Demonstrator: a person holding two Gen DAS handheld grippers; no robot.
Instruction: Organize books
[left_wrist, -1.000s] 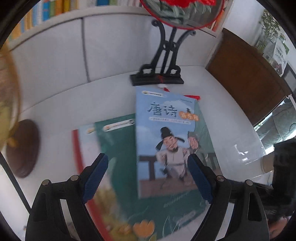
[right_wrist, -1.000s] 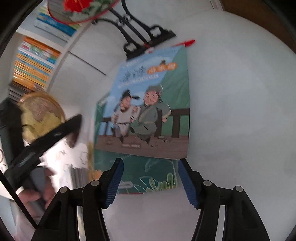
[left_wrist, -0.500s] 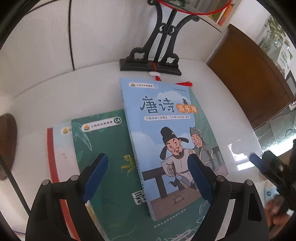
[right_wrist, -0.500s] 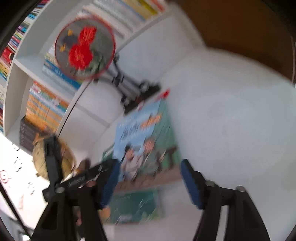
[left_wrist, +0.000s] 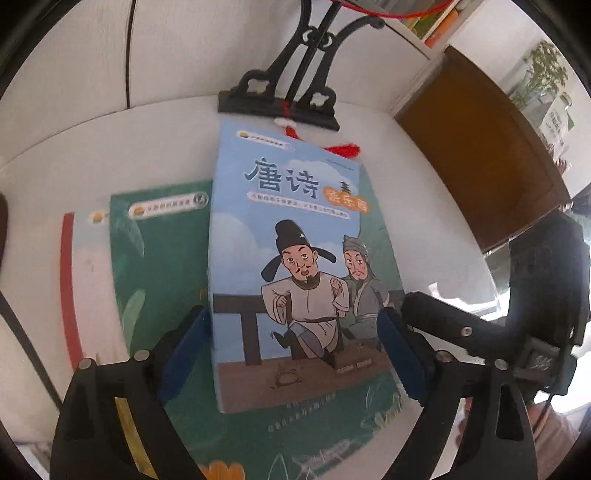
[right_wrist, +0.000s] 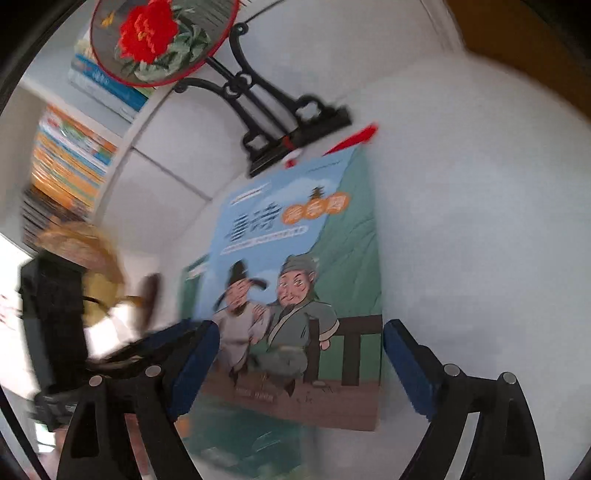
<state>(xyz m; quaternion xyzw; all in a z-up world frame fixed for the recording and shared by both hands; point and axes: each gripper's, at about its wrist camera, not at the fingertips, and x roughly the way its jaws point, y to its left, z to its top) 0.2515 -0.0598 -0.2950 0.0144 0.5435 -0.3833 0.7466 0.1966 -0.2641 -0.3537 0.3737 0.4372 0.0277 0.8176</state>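
Note:
A blue picture book (left_wrist: 295, 266) with two cartoon men on its cover lies on top of a green book (left_wrist: 162, 273), which lies on a white book with a red stripe (left_wrist: 74, 280), all flat on the white table. My left gripper (left_wrist: 295, 354) is open, its blue pads on either side of the blue book's lower part. My right gripper (right_wrist: 299, 365) is open too and spans the same blue book (right_wrist: 295, 280) from the right side. The right gripper's body (left_wrist: 480, 332) shows in the left wrist view, close beside the left gripper's right finger.
A black ornate stand (left_wrist: 284, 99) with a red tassel holds a round embroidered fan (right_wrist: 159, 37) just behind the books. White shelves with book rows (right_wrist: 70, 158) stand behind. A globe (right_wrist: 88, 269) is at the left, a brown wooden panel (left_wrist: 480, 147) at the right.
Both grippers have come down closer to the blue book. The right gripper swung back from a raised, blurred view and now straddles the book next to the left gripper.

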